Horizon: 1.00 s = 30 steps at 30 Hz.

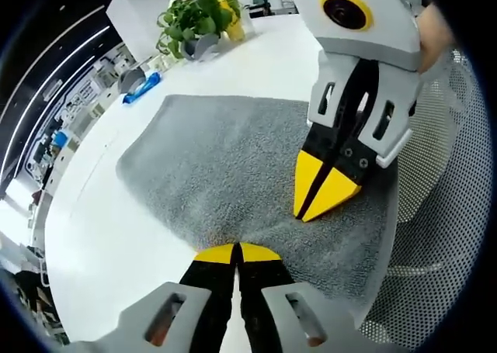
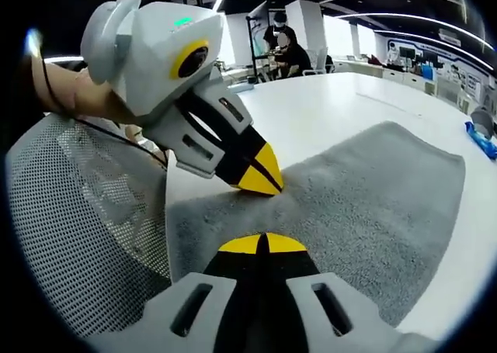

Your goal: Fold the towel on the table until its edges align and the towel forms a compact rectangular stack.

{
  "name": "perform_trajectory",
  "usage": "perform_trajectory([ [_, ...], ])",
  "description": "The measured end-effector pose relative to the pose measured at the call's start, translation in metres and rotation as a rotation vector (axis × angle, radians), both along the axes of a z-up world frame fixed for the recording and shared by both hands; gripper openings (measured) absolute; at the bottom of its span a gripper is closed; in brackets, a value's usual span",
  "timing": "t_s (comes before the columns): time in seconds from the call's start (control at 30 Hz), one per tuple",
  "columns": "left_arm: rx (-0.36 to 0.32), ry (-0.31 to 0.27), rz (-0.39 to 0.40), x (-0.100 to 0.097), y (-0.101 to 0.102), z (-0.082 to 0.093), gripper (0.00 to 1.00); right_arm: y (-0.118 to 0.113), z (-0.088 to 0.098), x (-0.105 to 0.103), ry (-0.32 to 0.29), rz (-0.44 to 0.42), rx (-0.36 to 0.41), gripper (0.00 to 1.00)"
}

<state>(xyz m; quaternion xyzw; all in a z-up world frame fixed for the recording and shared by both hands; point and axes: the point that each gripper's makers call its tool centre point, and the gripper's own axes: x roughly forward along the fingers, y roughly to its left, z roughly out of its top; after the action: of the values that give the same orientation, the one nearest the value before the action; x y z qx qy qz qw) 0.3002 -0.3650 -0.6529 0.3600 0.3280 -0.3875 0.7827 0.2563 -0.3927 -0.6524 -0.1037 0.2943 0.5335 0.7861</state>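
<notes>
Towel (image 1: 225, 167) edge lies pinched by the left claw (image 1: 236, 252) and right claw (image 2: 262, 244), both pressed together.

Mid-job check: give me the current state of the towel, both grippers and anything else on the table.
towel: grey, spread flat on the white table, not yet folded.
left gripper: jaws shut, tips at the towel's near edge.
right gripper: jaws shut, tips on the towel.
potted plant: upright, at the far edge.
blue object: lying beyond the towel.
</notes>
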Motion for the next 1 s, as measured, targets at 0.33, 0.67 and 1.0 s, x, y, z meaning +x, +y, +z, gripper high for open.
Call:
perform_trajectory([
  [0.33, -0.027, 0.003, 0.0, -0.001, 0.0, 0.0, 0.01, -0.008, 0.01, -0.008, -0.166, 0.206, -0.149, 0.0],
  [0.67, -0.024, 0.005, -0.004, 0.0, 0.0, 0.0, 0.01, -0.076, 0.007, -0.027, -0.227, 0.347, -0.375, 0.03],
  [1.0, -0.21, -0.095, -0.056, 0.008, -0.035, 0.042, 0.01, -0.096, 0.003, -0.035, -0.223, 0.315, -0.445, 0.05],
])
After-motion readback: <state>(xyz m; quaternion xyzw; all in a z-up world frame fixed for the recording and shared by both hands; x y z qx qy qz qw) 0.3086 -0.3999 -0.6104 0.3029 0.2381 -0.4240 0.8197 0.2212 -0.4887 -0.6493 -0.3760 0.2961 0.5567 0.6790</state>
